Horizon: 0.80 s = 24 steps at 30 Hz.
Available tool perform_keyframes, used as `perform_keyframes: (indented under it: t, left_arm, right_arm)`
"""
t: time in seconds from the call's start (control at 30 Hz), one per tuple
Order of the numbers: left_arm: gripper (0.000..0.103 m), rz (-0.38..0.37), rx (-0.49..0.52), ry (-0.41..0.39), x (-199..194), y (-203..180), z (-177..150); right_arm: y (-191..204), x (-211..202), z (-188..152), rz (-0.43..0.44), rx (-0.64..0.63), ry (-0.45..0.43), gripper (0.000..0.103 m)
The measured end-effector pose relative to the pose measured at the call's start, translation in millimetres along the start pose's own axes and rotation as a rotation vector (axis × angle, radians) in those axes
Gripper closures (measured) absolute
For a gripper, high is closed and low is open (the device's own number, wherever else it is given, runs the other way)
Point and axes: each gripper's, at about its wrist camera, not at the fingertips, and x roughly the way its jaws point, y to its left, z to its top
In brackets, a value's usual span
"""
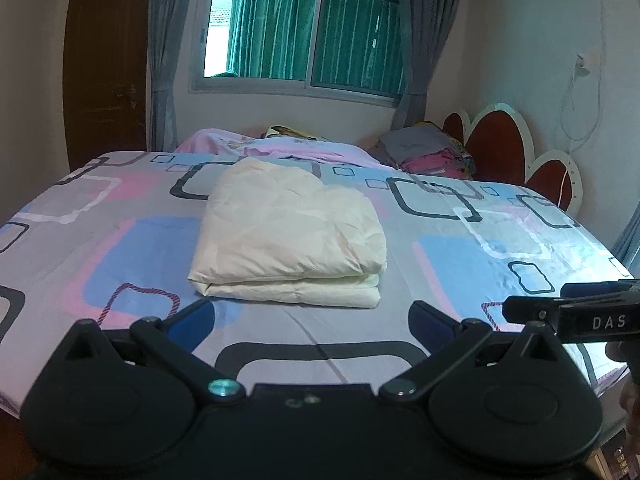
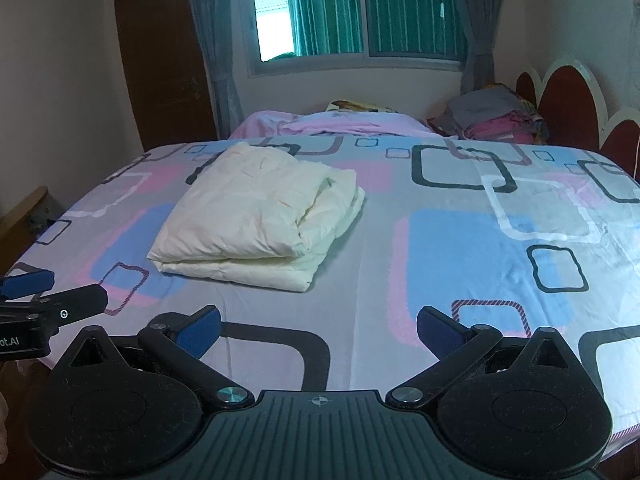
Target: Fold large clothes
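Observation:
A cream garment lies folded into a thick rectangular bundle on the patterned bed sheet, its stacked layers facing me. It also shows in the right wrist view, left of centre. My left gripper is open and empty, low over the near part of the bed, short of the bundle. My right gripper is open and empty, to the right of the bundle and nearer than it. The right gripper's side shows at the right edge of the left wrist view. The left gripper shows at the left edge of the right wrist view.
A pink blanket and a pile of coloured clothes lie at the far end of the bed by the red headboard. A window with green curtains is behind. A brown door stands at left.

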Motion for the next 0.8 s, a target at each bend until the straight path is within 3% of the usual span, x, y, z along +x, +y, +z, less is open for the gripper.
perform_keyframes:
  t: [0.8]
  left_arm:
    - [0.000,-0.009,0.013,-0.009,0.8,8.7,3.2]
  right_arm:
    - [1.9,-1.3,4.8,-0.008,-0.003,-0.009,0.000]
